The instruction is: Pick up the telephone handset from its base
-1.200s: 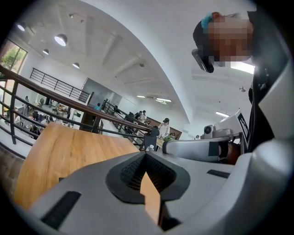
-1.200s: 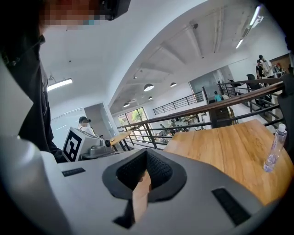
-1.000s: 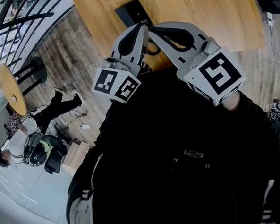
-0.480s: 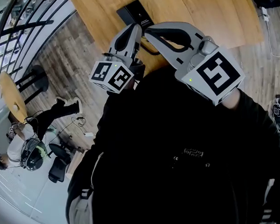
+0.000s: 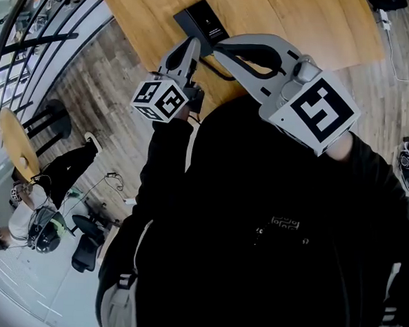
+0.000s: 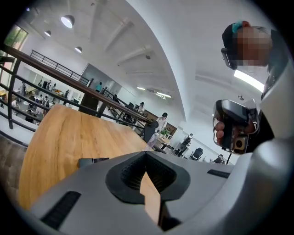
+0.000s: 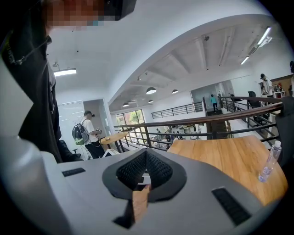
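The left gripper (image 5: 191, 46) hangs over the near edge of the wooden table (image 5: 302, 27), its jaws pressed together on nothing. Just beyond its tip lies a flat black thing, probably the telephone (image 5: 201, 21), untouched. Alongside, the right gripper (image 5: 221, 47) is likewise closed and empty.

My left gripper (image 5: 190, 49) has sunk away from the head camera toward the far table (image 5: 303, 20) (its marker cube (image 5: 160, 100) now looks smaller). Its tips sit nearer the black telephone (image 5: 203, 21) than before.
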`<state>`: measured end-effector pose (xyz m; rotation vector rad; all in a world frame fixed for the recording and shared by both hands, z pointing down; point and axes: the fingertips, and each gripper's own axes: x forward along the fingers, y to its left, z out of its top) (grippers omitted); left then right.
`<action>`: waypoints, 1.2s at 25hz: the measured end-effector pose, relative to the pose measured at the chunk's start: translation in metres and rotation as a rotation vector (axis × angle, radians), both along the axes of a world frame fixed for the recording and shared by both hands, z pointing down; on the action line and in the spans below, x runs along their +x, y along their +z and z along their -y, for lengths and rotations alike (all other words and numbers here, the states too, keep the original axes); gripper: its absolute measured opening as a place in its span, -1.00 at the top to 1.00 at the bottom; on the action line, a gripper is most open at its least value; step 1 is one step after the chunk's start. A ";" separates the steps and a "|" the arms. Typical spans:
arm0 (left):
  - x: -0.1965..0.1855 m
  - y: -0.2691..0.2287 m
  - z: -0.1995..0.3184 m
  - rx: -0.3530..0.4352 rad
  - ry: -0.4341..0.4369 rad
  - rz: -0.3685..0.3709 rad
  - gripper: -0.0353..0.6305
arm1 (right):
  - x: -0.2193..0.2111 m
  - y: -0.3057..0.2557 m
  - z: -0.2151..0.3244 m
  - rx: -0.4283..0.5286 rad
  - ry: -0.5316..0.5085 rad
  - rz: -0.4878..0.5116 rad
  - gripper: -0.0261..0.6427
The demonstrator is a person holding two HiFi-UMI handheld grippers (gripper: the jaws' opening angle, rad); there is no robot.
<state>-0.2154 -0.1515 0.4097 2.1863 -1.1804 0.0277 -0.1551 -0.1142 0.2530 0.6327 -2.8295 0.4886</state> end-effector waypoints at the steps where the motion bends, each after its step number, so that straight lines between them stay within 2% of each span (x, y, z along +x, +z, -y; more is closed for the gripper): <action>1: -0.003 0.006 0.001 -0.006 -0.005 0.004 0.88 | 0.001 -0.001 -0.001 0.001 0.003 -0.001 0.87; 7: -0.025 0.042 0.005 -0.044 -0.017 0.012 0.88 | -0.001 -0.002 -0.003 0.007 0.000 -0.017 0.87; 13: -0.036 0.063 0.005 -0.065 -0.011 -0.009 0.86 | -0.005 0.001 -0.010 0.009 -0.027 -0.037 0.87; 16: -0.038 0.076 0.007 -0.089 0.009 -0.022 0.75 | -0.010 0.001 -0.013 0.007 -0.046 -0.038 0.87; 22: -0.042 0.098 0.007 -0.136 0.025 -0.055 0.73 | -0.011 0.002 -0.015 0.009 -0.049 -0.037 0.87; 24: -0.042 0.104 0.008 -0.145 0.026 -0.062 0.66 | -0.007 0.002 -0.014 0.011 -0.040 -0.037 0.88; 30: -0.044 0.124 0.004 -0.191 0.046 -0.080 0.61 | 0.001 0.000 -0.015 0.018 -0.041 -0.033 0.87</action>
